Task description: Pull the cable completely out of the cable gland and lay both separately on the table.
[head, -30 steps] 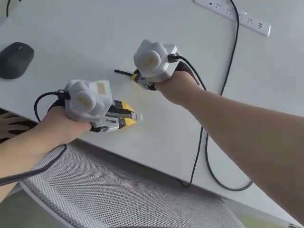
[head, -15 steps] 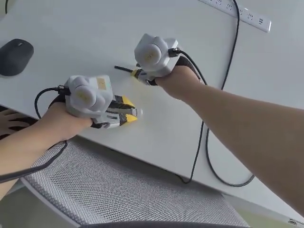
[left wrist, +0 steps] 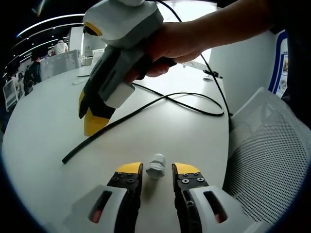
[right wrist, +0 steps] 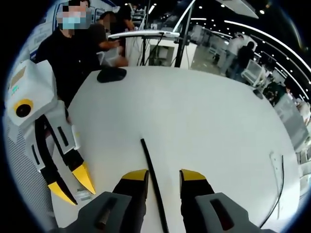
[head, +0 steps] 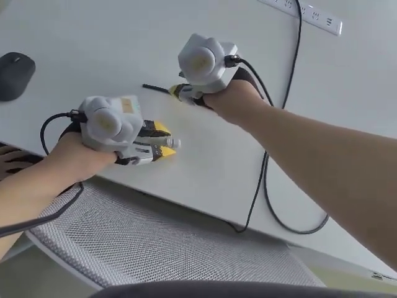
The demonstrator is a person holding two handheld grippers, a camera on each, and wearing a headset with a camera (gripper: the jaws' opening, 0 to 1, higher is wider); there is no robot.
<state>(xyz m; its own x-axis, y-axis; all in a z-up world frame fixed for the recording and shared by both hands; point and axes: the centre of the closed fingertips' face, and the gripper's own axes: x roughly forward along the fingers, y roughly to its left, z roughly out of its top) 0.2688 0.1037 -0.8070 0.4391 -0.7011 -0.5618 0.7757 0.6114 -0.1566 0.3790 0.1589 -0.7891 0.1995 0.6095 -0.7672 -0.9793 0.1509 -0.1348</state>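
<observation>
A small pale grey plastic cable gland (left wrist: pixel 155 165) stands on the white desk (head: pixel 93 37) near its near edge, free of the thin black cable (left wrist: pixel 121 124), which lies flat farther in from that edge, well apart from the gland. The left tongs (left wrist: pixel 157 168) are open a little wider than the gland. Their yellow-tipped jaws sit on either side of it, and a sliver of desk shows between each jaw and the plastic. In the head view the gland (head: pixel 175 143) pokes out just past the tips of the left tongs (head: pixel 164 141). The right tongs (right wrist: pixel 164 177) are also open, well wider than the cable (right wrist: pixel 148 165), which runs straight between the two jaws without touching either; its cut end points toward the middle of the desk. From the left gripper view the right tongs (left wrist: pixel 90 116) hang tilted down just above the cable. A dark grey computer mouse (head: pixel 12 74) rests toward the desk's left edge and a white power strip (head: pixel 310 12) lies near its far edge. A black power cord (head: pixel 273 186) trails over the near edge beside a grey mesh chair (head: pixel 155 242).
</observation>
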